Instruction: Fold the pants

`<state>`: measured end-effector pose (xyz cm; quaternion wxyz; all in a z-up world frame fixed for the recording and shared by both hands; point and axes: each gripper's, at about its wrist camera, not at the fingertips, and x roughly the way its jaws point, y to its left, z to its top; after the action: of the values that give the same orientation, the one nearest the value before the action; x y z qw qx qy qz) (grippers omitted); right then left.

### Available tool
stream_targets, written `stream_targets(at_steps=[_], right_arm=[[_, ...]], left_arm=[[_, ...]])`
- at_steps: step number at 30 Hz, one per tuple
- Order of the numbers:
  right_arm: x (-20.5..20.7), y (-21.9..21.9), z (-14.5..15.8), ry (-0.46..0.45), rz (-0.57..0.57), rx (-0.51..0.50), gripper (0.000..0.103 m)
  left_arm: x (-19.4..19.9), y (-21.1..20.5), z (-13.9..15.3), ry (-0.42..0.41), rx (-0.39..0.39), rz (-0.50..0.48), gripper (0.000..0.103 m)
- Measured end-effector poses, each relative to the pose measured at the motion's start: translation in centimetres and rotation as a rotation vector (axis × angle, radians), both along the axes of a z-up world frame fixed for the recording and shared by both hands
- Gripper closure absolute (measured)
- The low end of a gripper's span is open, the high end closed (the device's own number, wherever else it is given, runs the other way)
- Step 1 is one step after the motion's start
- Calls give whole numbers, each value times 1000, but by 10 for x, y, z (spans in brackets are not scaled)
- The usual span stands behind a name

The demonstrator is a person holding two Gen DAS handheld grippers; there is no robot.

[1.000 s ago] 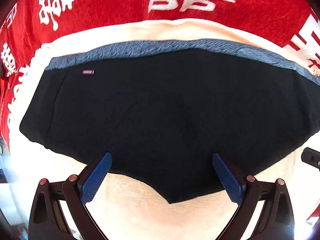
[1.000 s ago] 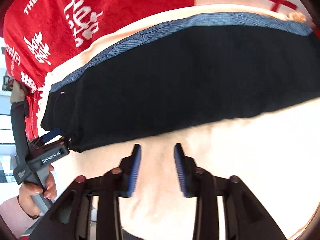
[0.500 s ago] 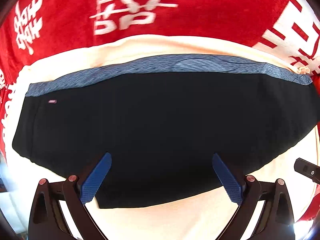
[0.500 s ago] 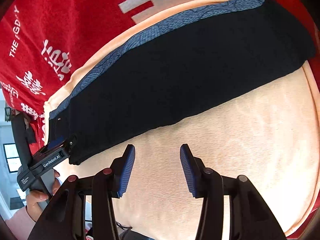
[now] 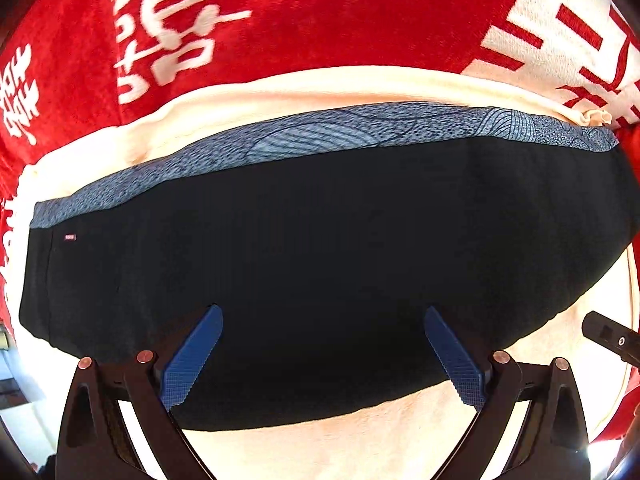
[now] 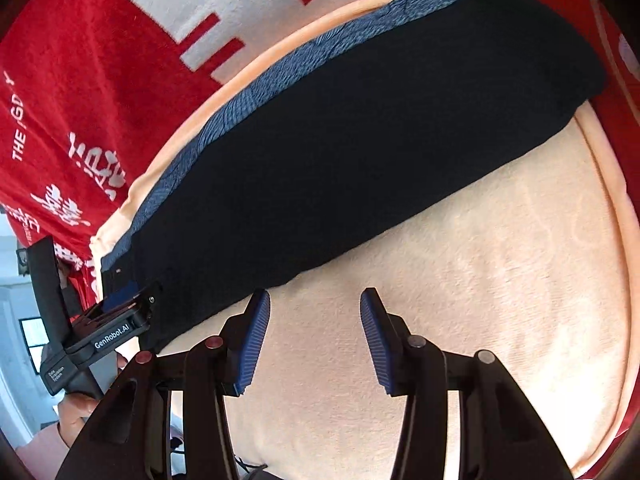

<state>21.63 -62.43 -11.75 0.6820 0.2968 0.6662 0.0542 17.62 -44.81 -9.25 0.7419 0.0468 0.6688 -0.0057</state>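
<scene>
Hovering with blue pads spread wide and empty, the left gripper (image 5: 322, 354) sat over the near edge of the black pants (image 5: 320, 248), which ran between and beyond its fingers. The right gripper (image 6: 314, 338) was also parted, holding nothing, over bare cream towel (image 6: 460, 280), pants just ahead of its left fingertip. Farther out: blue patterned waistband (image 5: 320, 140), then red blanket (image 5: 340, 12).

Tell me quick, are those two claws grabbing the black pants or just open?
Left gripper: open wide over the black pants, holding nothing.
Right gripper: open over the cream towel, holding nothing.
</scene>
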Motion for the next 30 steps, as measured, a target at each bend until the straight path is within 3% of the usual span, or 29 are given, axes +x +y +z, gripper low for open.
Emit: stream_targets(at_steps=[7,16,17,20,23,30], right_arm=[[22,-22,10,-80,-42,-50,52],[110,-53,-4,-163,-74,-205,60],[116,-55,-9,-156,-67,-228,60],[131,-63,-19,-167,-31,-341,74],[140,-79,-14,-161,-64,-501,75],[98,-78,11,-162,-114,-284,70]], left_arm=[[35,-32,-9,-5,-3,-20,1],[65,-87,-32,-9,-1,8,1],[66,-90,-32,-12,-8,15,1],[71,-97,-35,-20,-28,17,1],[77,-108,-36,-21,-21,2,1],[78,-110,-37,-31,-19,2,0]])
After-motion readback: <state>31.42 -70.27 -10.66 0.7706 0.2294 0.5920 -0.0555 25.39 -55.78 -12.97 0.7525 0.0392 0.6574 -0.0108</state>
